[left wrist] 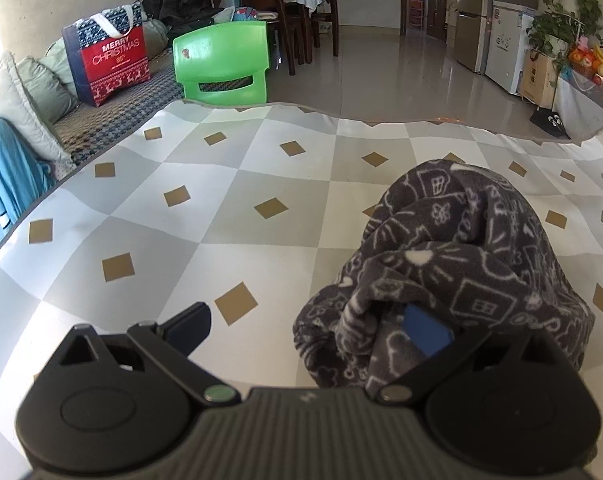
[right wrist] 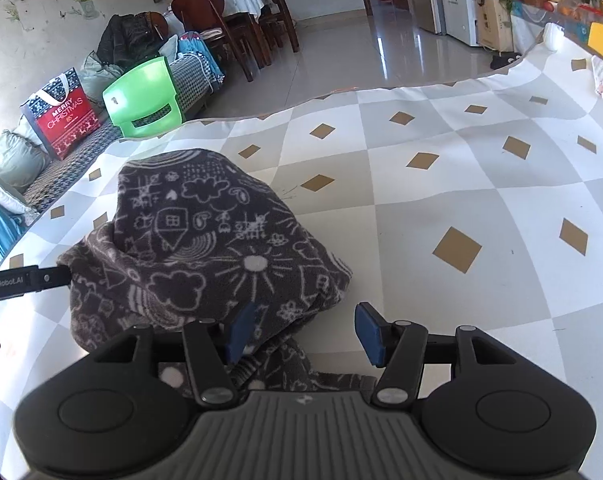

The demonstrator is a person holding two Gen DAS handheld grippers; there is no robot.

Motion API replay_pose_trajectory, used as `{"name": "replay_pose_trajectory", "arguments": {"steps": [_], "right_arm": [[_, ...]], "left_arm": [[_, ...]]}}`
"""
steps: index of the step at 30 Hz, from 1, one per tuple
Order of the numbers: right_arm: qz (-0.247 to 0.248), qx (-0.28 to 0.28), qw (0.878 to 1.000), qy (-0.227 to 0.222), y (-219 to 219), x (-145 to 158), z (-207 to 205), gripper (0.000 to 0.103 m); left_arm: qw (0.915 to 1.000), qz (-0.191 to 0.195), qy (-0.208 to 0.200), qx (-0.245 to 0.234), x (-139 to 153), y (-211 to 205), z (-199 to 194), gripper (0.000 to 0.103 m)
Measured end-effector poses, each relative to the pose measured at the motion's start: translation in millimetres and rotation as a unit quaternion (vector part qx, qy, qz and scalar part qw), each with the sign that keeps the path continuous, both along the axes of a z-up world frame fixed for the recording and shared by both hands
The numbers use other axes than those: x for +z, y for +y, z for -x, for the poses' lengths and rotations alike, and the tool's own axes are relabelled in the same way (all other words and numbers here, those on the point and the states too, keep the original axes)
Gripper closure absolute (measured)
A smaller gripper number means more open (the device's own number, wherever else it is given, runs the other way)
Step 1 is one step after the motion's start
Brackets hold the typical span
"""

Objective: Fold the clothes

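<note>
One garment, a dark grey fleece piece printed with white doodles (right wrist: 205,248), lies bunched in a mound on the worktop (right wrist: 441,208), covered in grey-and-white checks with tan diamonds. Folding appears incomplete: no flat, squared shape yet. Right gripper (right wrist: 305,332) stands part-open, cloth between but unpressed. Left gripper (left wrist: 309,328) gapes wide, one finger buried in fleece. Beyond the mound, a green plastic chair (right wrist: 141,100) stands off the worktop's far edge.

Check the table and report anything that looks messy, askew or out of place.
The grey patterned garment sits bunched in a rumpled mound on the checked tablecloth, not flat or squared. One fold drapes over the left gripper's blue pad. The right gripper is open, fabric lying loosely between its pads.
</note>
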State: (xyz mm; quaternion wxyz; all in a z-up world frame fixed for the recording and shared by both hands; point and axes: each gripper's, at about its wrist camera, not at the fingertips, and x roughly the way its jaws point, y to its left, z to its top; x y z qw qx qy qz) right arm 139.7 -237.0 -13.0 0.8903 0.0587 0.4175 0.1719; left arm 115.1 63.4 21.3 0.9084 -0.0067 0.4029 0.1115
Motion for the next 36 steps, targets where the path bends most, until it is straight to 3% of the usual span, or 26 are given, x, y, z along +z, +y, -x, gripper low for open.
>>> {"name": "replay_pose_trajectory", "arguments": {"steps": [4,9,13,16,18,20,22,25,29,32,36], "right_arm": [[-0.014,0.041,0.999,0.012,13,-12,-1,0.043],[-0.067,0.046,0.995,0.054,25,-29,-10,0.041],[-0.068,0.029,0.994,0.080,35,-40,-17,0.040],[-0.079,0.018,0.993,0.082,38,-43,-20,0.039],[-0.086,0.011,0.993,0.083,40,-45,-23,0.039],[-0.090,0.001,0.993,0.078,40,-45,-23,0.039],[-0.091,-0.001,0.993,0.075,41,-43,-23,0.039],[-0.098,0.002,0.993,0.073,41,-40,-23,0.046],[-0.107,-0.006,0.992,0.069,35,-38,-24,0.059],[-0.117,-0.008,0.991,0.068,30,-35,-25,0.070],[-0.115,-0.012,0.992,0.055,26,-29,-25,0.076]], "left_arm": [[0.9992,0.014,0.007,-0.036,-8,-3,-6,0.000],[0.9967,0.023,0.015,-0.076,-17,-10,-12,0.000],[0.9952,0.036,0.027,-0.087,-27,-13,-16,0.001],[0.9936,0.066,0.032,-0.086,-31,-10,-19,0.009],[0.9926,0.085,0.038,-0.078,-33,-6,-20,0.027],[0.9925,0.090,0.041,-0.072,-34,-6,-22,0.035],[0.9932,0.084,0.041,-0.070,-34,-8,-22,0.037],[0.9932,0.082,0.037,-0.073,-33,-10,-21,0.047],[0.9916,0.109,0.031,-0.063,-29,-2,-19,0.059],[0.9908,0.117,0.029,-0.061,-26,-1,-16,0.062],[0.9896,0.124,0.024,-0.069,-19,-7,-12,0.063]]}}
